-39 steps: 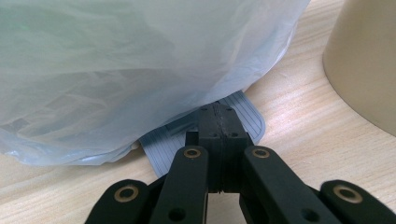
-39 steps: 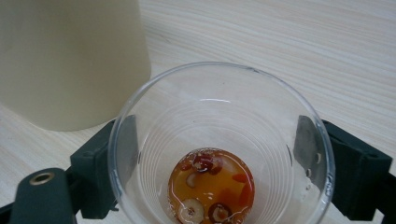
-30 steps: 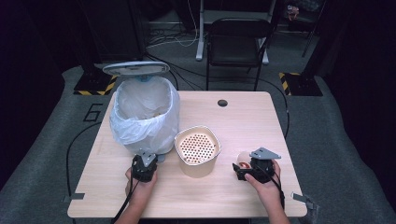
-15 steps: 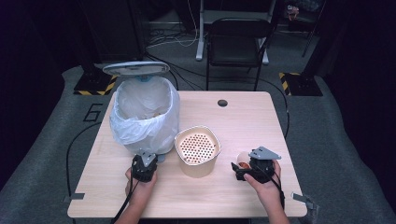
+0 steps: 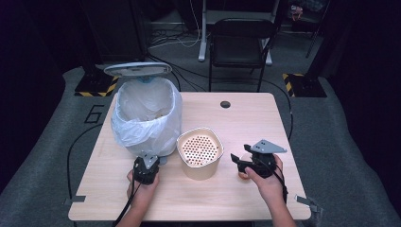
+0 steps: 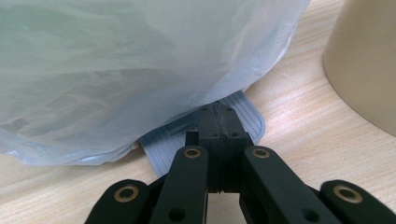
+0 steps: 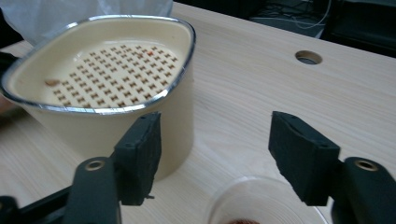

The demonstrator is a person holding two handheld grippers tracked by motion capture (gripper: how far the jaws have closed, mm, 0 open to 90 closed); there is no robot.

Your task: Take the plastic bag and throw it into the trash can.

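On the light wooden table (image 5: pixel 246 118), the left gripper (image 5: pixel 146 169) sat near the front edge, held in the person's left hand (image 5: pixel 142 187), its tip just before the foot of the white bin lined with a translucent plastic bag (image 5: pixel 146 116). In the left gripper view its two black jaws were pressed together with no gap between them, their tips over the grey ribbed pedal (image 6: pixel 243 114) that stuck out from under the sagging bag (image 6: pixel 140 65) — whether they touched the pedal could not be told. The bin's grey lid (image 5: pixel 138 69) stood raised behind the opening.

Just beside the bin, to its right, stood the cream plastic container with a silver rim and a perforated insert (image 5: pixel 200 151); a small brown scrap (image 7: pixel 52 82) lay on the insert.

The right gripper (image 5: pixel 242 161), held in the person's right hand (image 5: pixel 267 177), lay just right of that container. Its jaws stood wide apart, holding nothing — the left pad (image 7: pixel 140 154) was close to the container's wall (image 7: pixel 180 121), the right pad (image 7: pixel 301 156) over bare wood. Below and between them sat a small clear plastic cup (image 7: pixel 261 203) with something reddish-brown at its bottom. A round cable hole (image 7: pixel 308 57) lay farther back in the tabletop.
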